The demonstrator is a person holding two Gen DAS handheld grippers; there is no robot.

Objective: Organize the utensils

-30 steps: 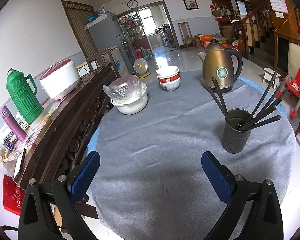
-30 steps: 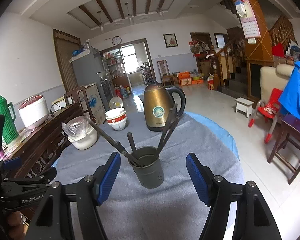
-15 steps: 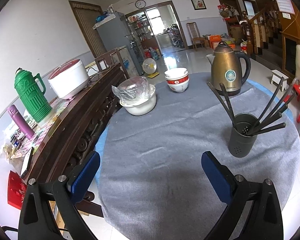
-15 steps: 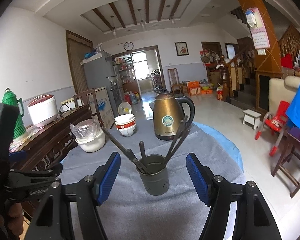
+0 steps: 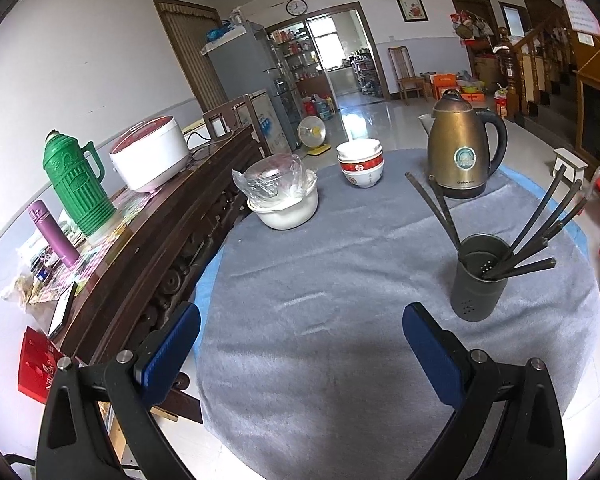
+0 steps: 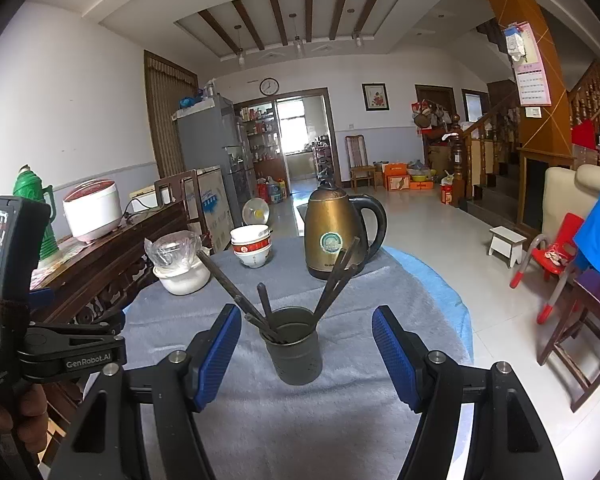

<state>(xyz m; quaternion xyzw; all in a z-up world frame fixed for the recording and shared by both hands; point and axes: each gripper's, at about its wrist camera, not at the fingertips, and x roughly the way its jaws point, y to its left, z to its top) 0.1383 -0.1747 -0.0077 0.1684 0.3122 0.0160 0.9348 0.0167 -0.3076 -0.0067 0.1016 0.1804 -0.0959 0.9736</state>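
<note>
Both claws, left (image 5: 300, 344) and right (image 6: 306, 346), gape wide, holding nothing.

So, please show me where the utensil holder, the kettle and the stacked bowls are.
utensil holder (image 6: 296, 356), right wrist view, front wall
kettle (image 5: 456, 148), left wrist view, brass body
stacked bowls (image 5: 361, 166), left wrist view, red band

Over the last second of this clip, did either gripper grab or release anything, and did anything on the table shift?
Nothing was grabbed or released. Both cameras pulled back and tilted up a little: the utensil holder now sits lower in the right wrist view and more ceiling shows. The left gripper and right gripper stayed open and empty. The chopsticks, kettle and bowls kept their places.
</note>
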